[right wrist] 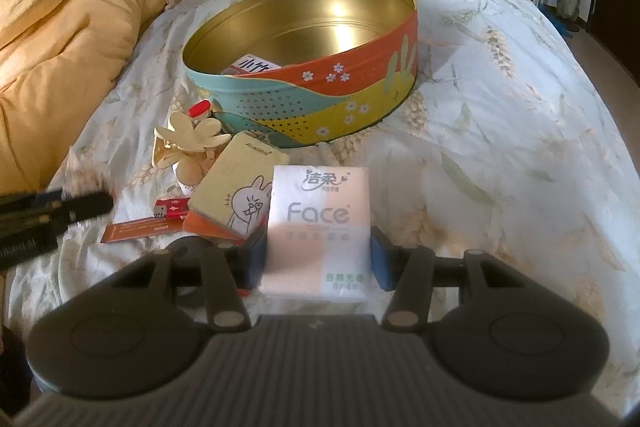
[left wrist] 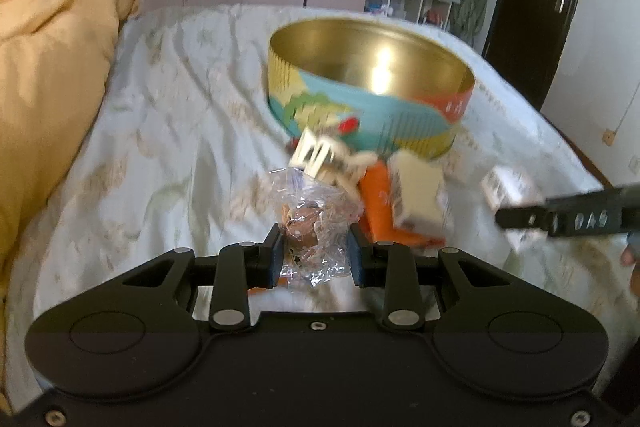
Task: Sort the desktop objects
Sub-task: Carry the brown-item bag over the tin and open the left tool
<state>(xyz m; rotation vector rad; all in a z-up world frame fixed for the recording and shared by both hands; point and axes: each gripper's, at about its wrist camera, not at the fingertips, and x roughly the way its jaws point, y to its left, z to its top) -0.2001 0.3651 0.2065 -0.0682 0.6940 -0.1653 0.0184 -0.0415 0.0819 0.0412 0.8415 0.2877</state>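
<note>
Though crinkly, clear wrapper (left wrist: 312,227) clamped.

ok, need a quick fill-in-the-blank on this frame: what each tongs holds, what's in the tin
1. The left tongs are shut on a crumpled clear ____ bag.
2. The right tongs grip a pack of ____.
3. The round tin has no ____ on it.
4. One printed box lies ____ the tin.

Missing words: plastic; tissues; lid; inside
</note>
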